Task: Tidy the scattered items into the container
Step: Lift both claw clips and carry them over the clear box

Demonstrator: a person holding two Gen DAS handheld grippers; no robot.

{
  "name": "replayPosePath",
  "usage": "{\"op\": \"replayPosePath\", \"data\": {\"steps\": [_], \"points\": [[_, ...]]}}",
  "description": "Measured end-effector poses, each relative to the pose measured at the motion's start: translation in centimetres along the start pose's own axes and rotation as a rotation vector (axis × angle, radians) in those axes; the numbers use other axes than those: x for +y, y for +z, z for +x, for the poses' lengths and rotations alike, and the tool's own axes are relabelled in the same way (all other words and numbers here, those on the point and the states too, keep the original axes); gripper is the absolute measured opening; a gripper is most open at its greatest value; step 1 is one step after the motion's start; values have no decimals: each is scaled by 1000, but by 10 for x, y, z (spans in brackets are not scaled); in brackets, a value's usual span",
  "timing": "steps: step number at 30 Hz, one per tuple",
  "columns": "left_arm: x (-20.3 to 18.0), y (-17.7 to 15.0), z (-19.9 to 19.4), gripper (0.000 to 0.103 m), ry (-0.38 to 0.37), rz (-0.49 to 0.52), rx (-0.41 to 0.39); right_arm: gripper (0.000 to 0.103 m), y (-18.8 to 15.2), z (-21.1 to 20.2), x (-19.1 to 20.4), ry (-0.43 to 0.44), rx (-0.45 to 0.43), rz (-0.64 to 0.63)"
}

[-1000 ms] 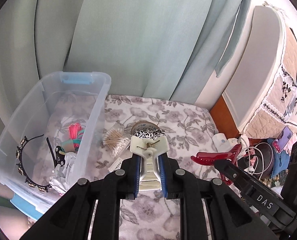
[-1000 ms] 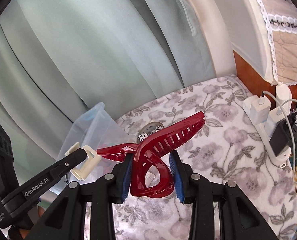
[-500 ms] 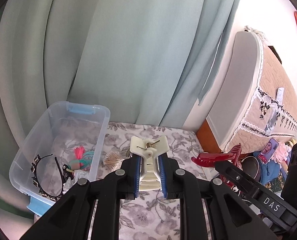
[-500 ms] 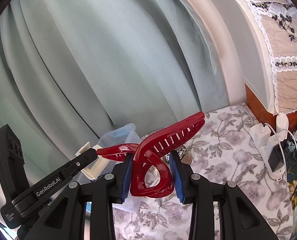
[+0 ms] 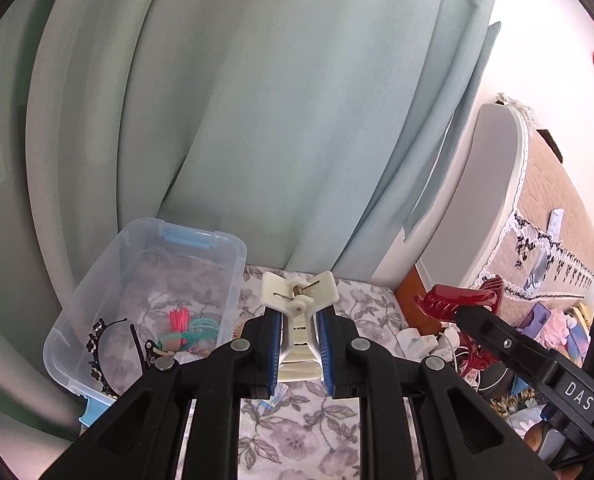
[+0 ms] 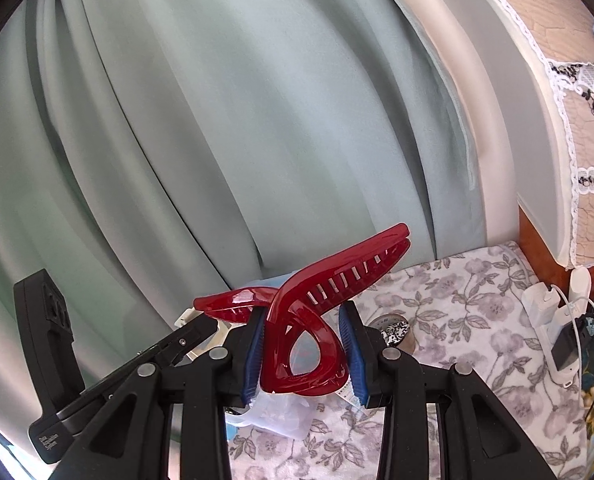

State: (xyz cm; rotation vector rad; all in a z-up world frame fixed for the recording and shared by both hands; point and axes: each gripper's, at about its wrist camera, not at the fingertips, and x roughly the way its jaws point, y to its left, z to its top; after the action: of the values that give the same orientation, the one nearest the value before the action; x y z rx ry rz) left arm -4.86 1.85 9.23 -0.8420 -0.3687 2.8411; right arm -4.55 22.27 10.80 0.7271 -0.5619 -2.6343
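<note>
While clamped between the blue pads of the left gripper (image 5: 299, 344), cream clip (image 5: 298, 300) points spring-end forward, jaws nearly closed on it. Tilted downward above floral cloth (image 5: 361, 312), just right of clear bin (image 5: 233, 264). In the bin: headband (image 5: 101, 344), cords (image 5: 189, 326). Right gripper (image 6: 303, 356) partly closed on red claw clip (image 6: 309, 312), teeth angled up to the right, raised above the cloth. "DAS" readable on right gripper's side in left view; small print on left gripper's side in right view unreadable.
</note>
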Motion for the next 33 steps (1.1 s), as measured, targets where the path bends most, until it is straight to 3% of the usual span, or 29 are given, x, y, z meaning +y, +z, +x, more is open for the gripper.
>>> {"op": "replayPosePath", "data": {"steps": [13, 33], "points": [[71, 3, -8, 17, 56, -122, -36, 39, -3, 32, 46, 38, 60, -90], [160, -21, 14, 17, 89, -293, 30, 39, -47, 108, 89, 48, 274, -213]]}}
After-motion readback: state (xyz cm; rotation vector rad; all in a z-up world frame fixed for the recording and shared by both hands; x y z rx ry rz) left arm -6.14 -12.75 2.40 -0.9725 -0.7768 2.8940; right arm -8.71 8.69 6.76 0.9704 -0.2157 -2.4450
